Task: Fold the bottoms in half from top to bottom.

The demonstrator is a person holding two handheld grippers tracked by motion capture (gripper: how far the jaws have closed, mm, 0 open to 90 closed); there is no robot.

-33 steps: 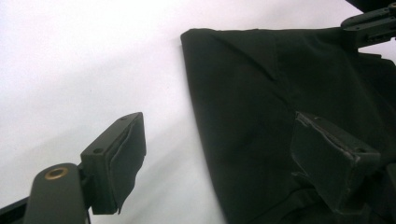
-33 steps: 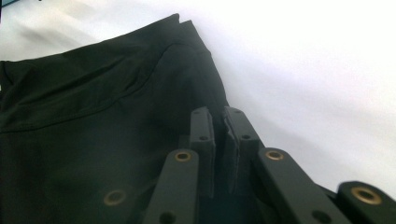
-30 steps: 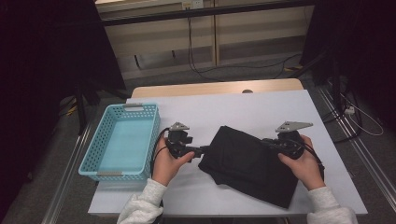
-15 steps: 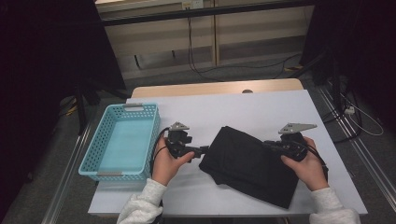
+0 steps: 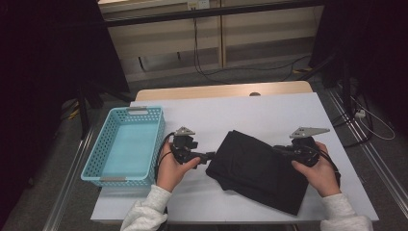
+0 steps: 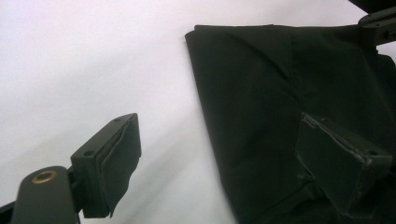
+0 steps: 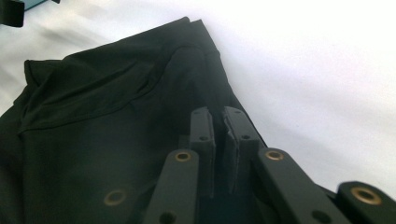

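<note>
**Cloth between my two grippers**

Cloth (image 5: 262,168), black and folded, lies flat on the white counter (image 5: 231,120), toward its near right part. My right gripper (image 7: 218,135) sits at the cloth's right edge with its jaws pressed together, though I cannot tell whether fabric is pinched between them. My left gripper (image 6: 243,154) is at the cloth's left edge, its jaws standing wide apart after opening just now, one pad over the cloth, one over bare counter. A light-blue basket (image 5: 126,179) stands well left
</note>
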